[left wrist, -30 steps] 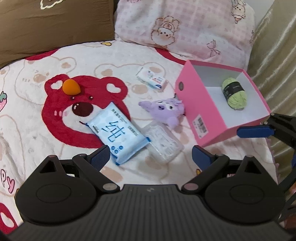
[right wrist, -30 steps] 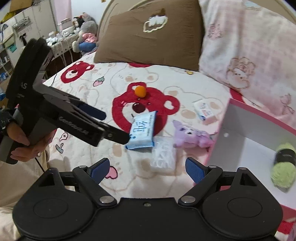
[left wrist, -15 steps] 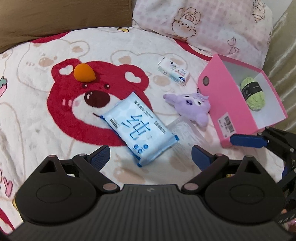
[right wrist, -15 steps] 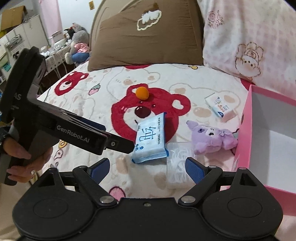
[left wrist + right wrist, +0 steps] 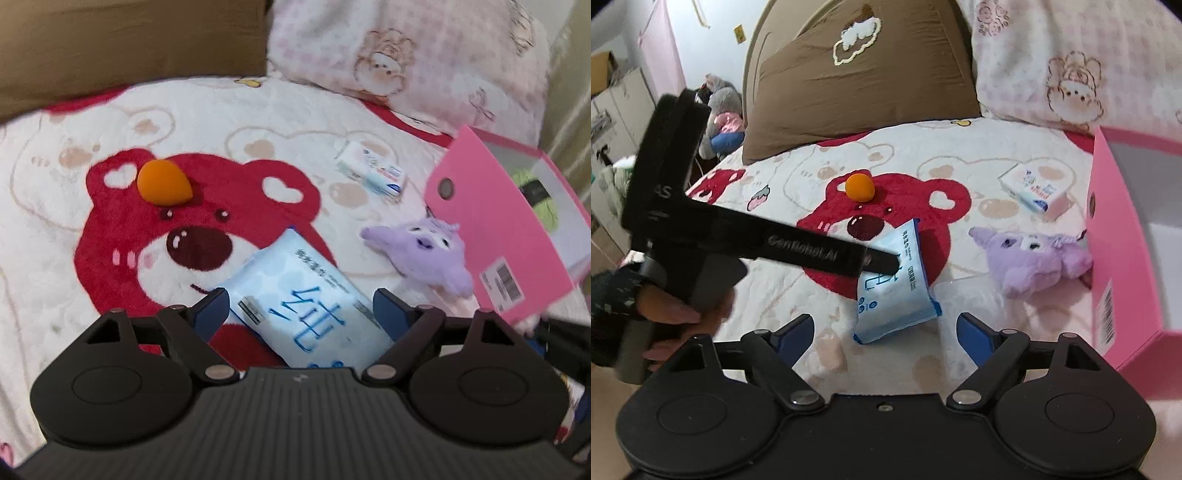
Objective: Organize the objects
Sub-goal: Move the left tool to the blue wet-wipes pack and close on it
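Both claws have dropped; left claw closing around wipes pack.

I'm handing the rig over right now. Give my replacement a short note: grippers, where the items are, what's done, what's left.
Left gripper: jaws have just been closing around the blue wipes pack; pads not clearly pressing it yet.
Right gripper: open, empty, in front of the pack.
Pink box at the right, open, with only the green yarn inside.
On the blanket outside the box: orange sponge, purple plush beside the box, small white carton.
Done: yarn boxed.
Left: grip the pack, box it, then probably the others.
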